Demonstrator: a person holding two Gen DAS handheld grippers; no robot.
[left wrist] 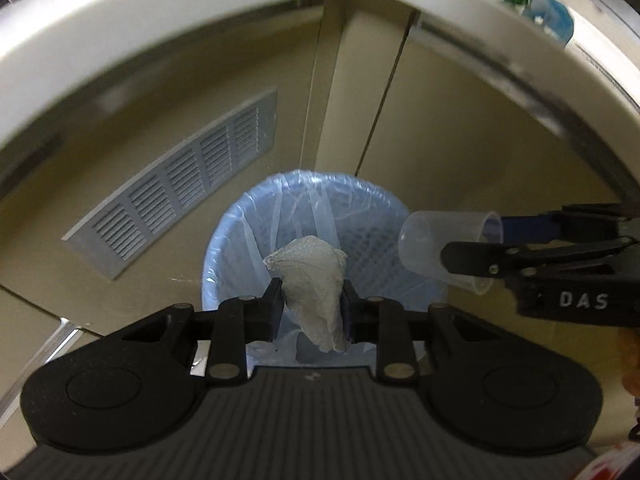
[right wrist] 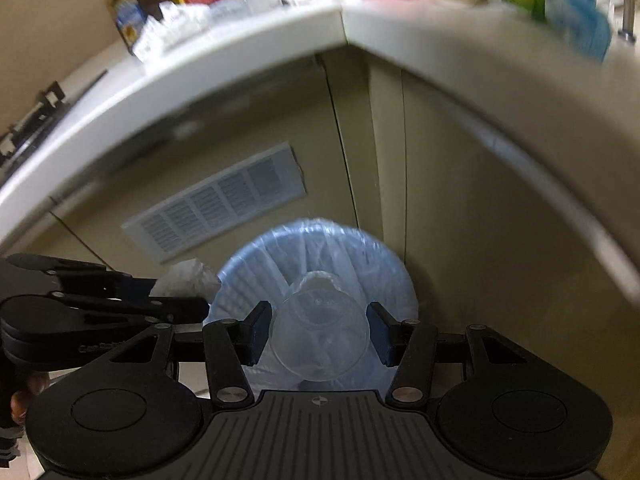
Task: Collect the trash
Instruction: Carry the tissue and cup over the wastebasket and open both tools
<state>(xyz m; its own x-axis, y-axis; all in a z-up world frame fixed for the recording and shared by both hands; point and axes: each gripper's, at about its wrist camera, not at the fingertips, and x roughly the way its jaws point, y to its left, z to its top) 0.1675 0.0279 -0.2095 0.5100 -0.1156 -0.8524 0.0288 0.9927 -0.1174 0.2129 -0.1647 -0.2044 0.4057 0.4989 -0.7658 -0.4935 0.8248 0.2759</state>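
Trash in hand: a crumpled paper wad (left wrist: 316,292) and a clear plastic cup (right wrist: 320,332), one per gripper, both carried above the bin.
Left jaws: the left gripper (left wrist: 310,312) has its jaws drawn close and pinching the wad across its middle; the loose end sticks out past the fingertips.
Right jaws: the right gripper (right wrist: 318,334) has its jaws about half spread, their pads pressing the cup's sides; its open mouth faces the camera and its base points ahead.
Why held so: each piece sits ahead of the fingers and points downward, so letting go should drop it clear.
Bin: a blue mesh wastebasket (left wrist: 236,248) with a clear plastic liner (right wrist: 320,240) stands on the floor in the cabinet corner, directly beyond both loads.
Surroundings: a vent grille (left wrist: 176,188) is set in the cabinet face to the bin's left; the white countertop (right wrist: 280,28) above carries blurred clutter.
Judged step: lining up over the opening, release not yet made.
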